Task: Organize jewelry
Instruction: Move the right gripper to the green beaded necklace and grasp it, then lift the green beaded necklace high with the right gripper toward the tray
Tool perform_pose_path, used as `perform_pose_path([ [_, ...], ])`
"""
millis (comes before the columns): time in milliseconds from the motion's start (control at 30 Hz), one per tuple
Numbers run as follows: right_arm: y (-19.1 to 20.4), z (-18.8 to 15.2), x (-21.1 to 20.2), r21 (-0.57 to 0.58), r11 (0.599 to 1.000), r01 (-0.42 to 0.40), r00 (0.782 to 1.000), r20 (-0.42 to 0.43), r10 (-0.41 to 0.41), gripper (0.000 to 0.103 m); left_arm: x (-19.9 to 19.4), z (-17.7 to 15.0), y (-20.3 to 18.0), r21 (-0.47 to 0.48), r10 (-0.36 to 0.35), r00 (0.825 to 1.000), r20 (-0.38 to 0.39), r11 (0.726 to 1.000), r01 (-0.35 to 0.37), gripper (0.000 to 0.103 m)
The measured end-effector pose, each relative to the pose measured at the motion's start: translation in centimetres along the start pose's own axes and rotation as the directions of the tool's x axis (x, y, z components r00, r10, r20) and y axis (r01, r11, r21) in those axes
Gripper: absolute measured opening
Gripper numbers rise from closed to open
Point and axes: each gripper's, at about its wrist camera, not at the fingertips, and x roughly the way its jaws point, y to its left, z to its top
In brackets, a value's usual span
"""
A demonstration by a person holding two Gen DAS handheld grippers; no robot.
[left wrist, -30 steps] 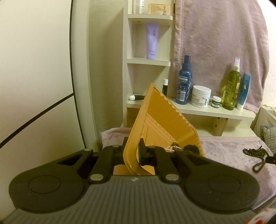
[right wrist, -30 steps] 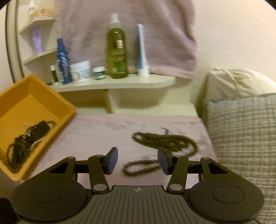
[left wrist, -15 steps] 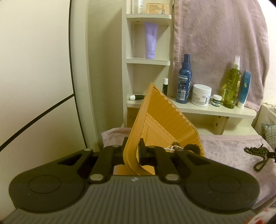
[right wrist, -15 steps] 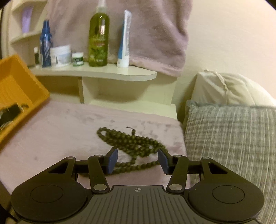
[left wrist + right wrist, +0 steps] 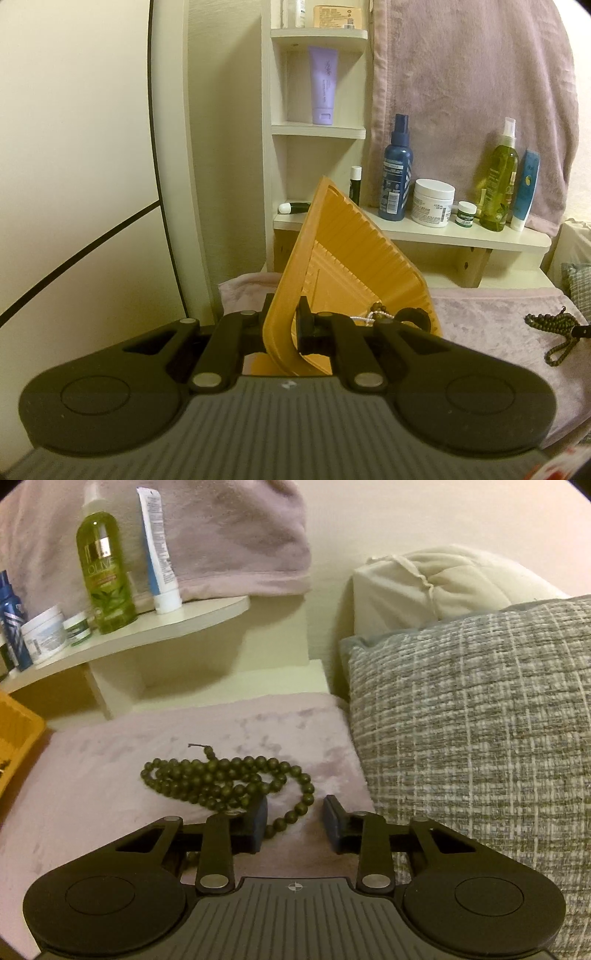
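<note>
Left tool (image 5: 283,325): fingers closed on the near wall of the orange tray (image 5: 354,266), one finger outside the wall, one inside. Tray is tilted up steeply, its ribbed floor facing the camera. Inside the tray, just right of the inner finger: a small cluster of jewelry (image 5: 391,315), comprising a pale thin chain, a few brown beads and a dark round piece. Details too small to resolve.

Right tool (image 5: 294,825): fingers spread apart, low over the mauve blanket (image 5: 110,775). Green bead necklace (image 5: 225,779) lies in a loose heap on the blanket, directly ahead of the tool and slightly to its left. One trailing loop of beads runs back into the gap between the fingers, passing just beside the left finger; contact with that finger cannot be determined. A short cord end sticks up at the far side of the heap.

In the left wrist view the same necklace (image 5: 554,330) sits far to the right of the tray, well apart from it.

Surroundings, right wrist view: a corner of the tray at the far left edge; grey woven pillow (image 5: 480,738) immediately right of the tool, cream pillow (image 5: 443,579) behind it. Beyond the necklace, a cream shelf (image 5: 166,627) carrying a green olive spray bottle (image 5: 105,576), a white-and-blue tube (image 5: 160,554), two small jars and a blue bottle. A mauve towel (image 5: 229,535) hangs behind the shelf.
</note>
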Motion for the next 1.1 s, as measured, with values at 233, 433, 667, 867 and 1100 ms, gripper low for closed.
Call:
perform_pose_path([
  [233,1.2,0.2,0.0,-0.106,0.994,0.033,0.999,-0.003,-0.034,0.007,0.0,-0.1,0.1,-0.003,-0.004,1.0,0.0,1.0,0.004,0.008],
  [433,2.8,0.8,-3.1,-0.2,0.979,0.044,0.996,0.084,-0.028,0.007,0.1,-0.2,0.2,-0.003,-0.007,1.0,0.003,1.0,0.007,0.008],
  [667,5.0,4.6,-8.7,-0.311,0.95,0.019,0.973,0.225,0.054,0.007,0.0,-0.2,0.2,-0.004,-0.009,1.0,0.006,1.0,0.009,0.008],
  [867,6.9,8.4,-12.8,-0.386,0.923,0.012,0.941,0.315,0.119,0.007,-0.1,-0.2,0.2,-0.002,-0.013,1.0,0.009,1.0,0.013,0.008],
  [1100,8.1,11.8,-16.4,-0.431,0.902,0.027,0.906,0.392,0.16,0.007,-0.2,-0.1,0.2,-0.002,-0.015,1.0,0.011,1.0,0.015,0.008],
])
